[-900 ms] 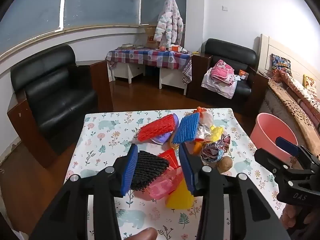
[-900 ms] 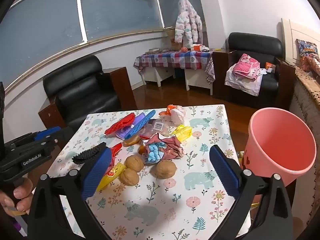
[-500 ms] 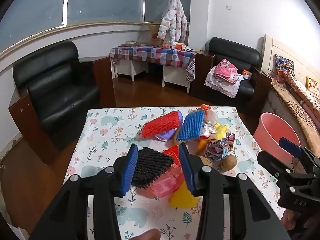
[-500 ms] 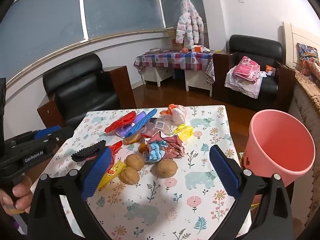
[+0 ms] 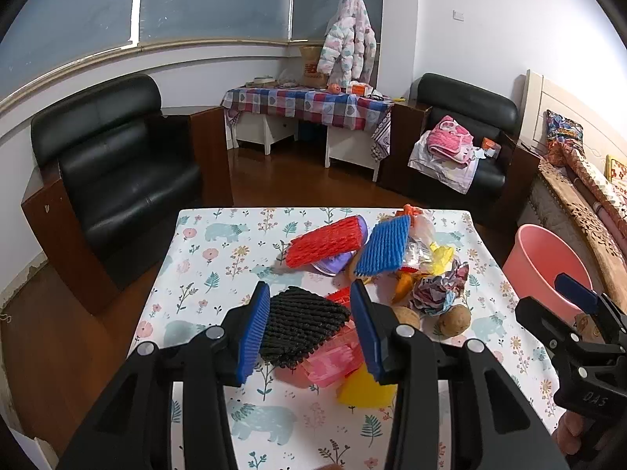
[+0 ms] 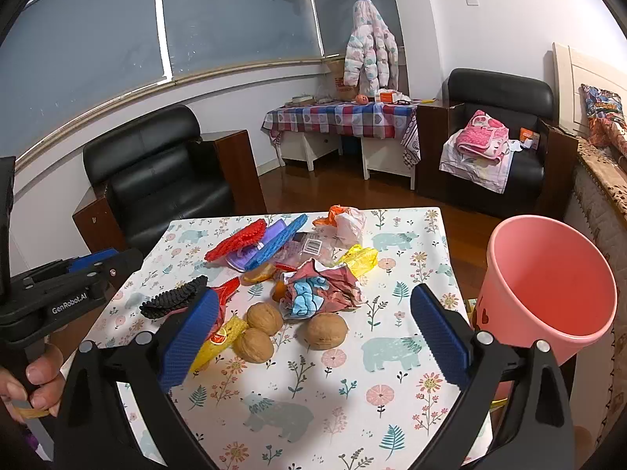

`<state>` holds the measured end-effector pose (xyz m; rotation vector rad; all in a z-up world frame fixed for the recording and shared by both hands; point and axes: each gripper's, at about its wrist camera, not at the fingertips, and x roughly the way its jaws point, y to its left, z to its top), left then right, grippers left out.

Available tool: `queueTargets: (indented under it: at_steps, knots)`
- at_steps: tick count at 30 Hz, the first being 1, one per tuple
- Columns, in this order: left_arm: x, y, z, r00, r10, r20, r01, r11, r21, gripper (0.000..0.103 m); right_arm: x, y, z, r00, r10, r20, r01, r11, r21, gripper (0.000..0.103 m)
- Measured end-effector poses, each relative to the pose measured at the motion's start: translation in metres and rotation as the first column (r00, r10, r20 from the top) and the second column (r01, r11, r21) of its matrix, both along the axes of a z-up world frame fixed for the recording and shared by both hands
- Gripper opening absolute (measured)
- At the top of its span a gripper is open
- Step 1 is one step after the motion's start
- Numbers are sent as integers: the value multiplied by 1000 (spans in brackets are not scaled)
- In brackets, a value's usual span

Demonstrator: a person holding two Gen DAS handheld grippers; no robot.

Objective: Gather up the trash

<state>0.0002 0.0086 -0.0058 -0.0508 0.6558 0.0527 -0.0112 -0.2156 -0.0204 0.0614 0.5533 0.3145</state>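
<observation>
A pile of trash lies on the floral table (image 6: 298, 403): red (image 5: 325, 241), blue (image 5: 384, 250) and black foam nets (image 5: 301, 325), crumpled wrappers (image 6: 317, 293), a yellow wrapper (image 6: 358, 258), a white bag (image 6: 348, 221) and three walnuts (image 6: 325, 331). My left gripper (image 5: 311, 333) is partly closed around the black net, which sits between its blue pads just above the table; whether it grips it is unclear. My right gripper (image 6: 313, 333) is open wide and empty, hovering above the walnuts. A pink bucket (image 6: 548, 286) stands off the table's right edge.
Black armchairs (image 5: 117, 180) stand at far left and far right (image 6: 497, 149). A side table with a checked cloth (image 5: 309, 105) is against the back wall. A bed (image 5: 580, 180) runs along the right. The floor is dark wood.
Both cameras have drawn back and risen slightly, so the table looks farther away. The black net stays between the left pads. The right gripper stays open.
</observation>
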Motion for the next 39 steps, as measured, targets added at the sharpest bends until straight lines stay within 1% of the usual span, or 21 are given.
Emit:
queueTargets:
  at_steps: [3, 5, 10, 16, 17, 35, 39]
  knots:
    - [-3, -1, 1, 1000, 1, 4, -1, 1000, 5, 42, 1, -1, 2, 1000, 1, 2, -1, 1000, 0, 98]
    - [3, 2, -1, 1000, -5, -1, 5, 1000, 0, 42, 0, -1, 2, 1000, 3, 4, -3, 1000, -3, 98]
    - [4, 3, -1, 1000, -9, 5, 9, 1000, 4, 45, 1, -2, 3, 1000, -7, 8, 7, 1000, 0, 98]
    - [7, 8, -1, 1000, -5, 5, 5, 1000, 2, 46, 1, -2, 5, 1000, -8, 7, 8, 1000, -4, 98]
    - [2, 1, 0, 1000, -5, 3, 5, 1000, 5, 46, 1, -1, 3, 1000, -7, 9, 7, 1000, -2, 98]
    - [3, 6, 3, 1000, -9, 5, 9, 1000, 3, 46, 1, -1, 2, 1000, -7, 7, 7, 1000, -3, 98]
    - [2, 1, 0, 1000, -7, 4, 7, 1000, 6, 46, 1, -1, 2, 1000, -6, 7, 6, 1000, -3, 98]
